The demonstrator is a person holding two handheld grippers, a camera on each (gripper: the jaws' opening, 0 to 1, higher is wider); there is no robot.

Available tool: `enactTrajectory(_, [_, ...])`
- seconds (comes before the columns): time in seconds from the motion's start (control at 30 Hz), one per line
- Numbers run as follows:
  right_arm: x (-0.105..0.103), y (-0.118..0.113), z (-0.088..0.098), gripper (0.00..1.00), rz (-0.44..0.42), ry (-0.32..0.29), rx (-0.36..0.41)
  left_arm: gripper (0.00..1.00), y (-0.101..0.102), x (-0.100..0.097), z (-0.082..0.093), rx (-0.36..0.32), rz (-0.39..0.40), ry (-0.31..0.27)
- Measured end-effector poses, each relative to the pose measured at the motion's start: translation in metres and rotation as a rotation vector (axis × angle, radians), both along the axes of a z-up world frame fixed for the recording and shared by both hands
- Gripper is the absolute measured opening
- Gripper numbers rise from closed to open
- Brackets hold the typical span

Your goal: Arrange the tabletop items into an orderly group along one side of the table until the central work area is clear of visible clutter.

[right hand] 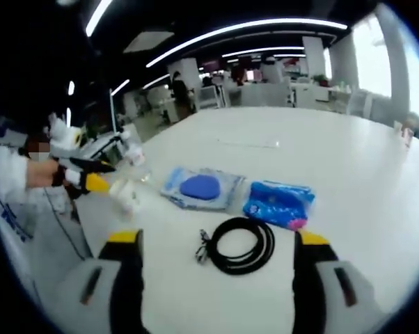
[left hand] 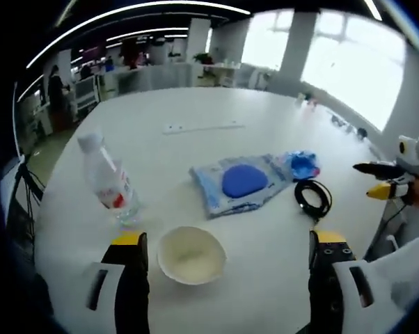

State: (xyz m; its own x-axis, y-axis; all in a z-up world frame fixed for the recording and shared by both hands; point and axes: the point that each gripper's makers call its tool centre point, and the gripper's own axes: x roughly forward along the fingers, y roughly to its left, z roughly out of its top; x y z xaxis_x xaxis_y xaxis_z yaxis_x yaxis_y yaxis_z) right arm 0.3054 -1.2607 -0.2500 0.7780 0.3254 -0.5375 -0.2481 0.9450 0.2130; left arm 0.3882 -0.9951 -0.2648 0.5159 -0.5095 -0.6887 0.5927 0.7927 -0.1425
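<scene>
In the left gripper view my left gripper is open just above a white bowl near the table edge. A clear water bottle with a red label stands to the bowl's left. Beyond lie a pale blue pouch with a round blue pad, a bright blue packet and a coiled black cable. My right gripper enters from the right. In the right gripper view my right gripper is open over the cable, with the packet, pouch, bowl and left gripper beyond.
A white power strip lies farther back on the round white table. Small items sit along the table's far right rim. A person's white sleeve shows at the left. Desks and chairs fill the room behind.
</scene>
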Motion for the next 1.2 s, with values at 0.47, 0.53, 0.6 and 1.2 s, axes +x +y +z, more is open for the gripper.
enactTrajectory(0.47, [-0.033,0.003,0.009,0.86,0.117,-0.037,-0.024,0.76,-0.002,-0.018,-0.033,0.085,-0.085,0.056])
enactTrajectory(0.53, [-0.038,0.0,0.011,0.86,0.12,-0.044,-0.009,0.74,0.0,-0.018,-0.037,0.127,-0.112,0.044])
enactTrajectory(0.6, [-0.045,-0.001,0.011,0.85,0.127,-0.045,-0.01,0.72,-0.001,-0.018,-0.039,0.141,-0.123,0.04])
enactTrajectory(1.2, [-0.082,-0.007,-0.002,0.82,0.124,0.017,0.016,0.24,0.008,0.0,-0.054,0.277,-0.17,-0.034])
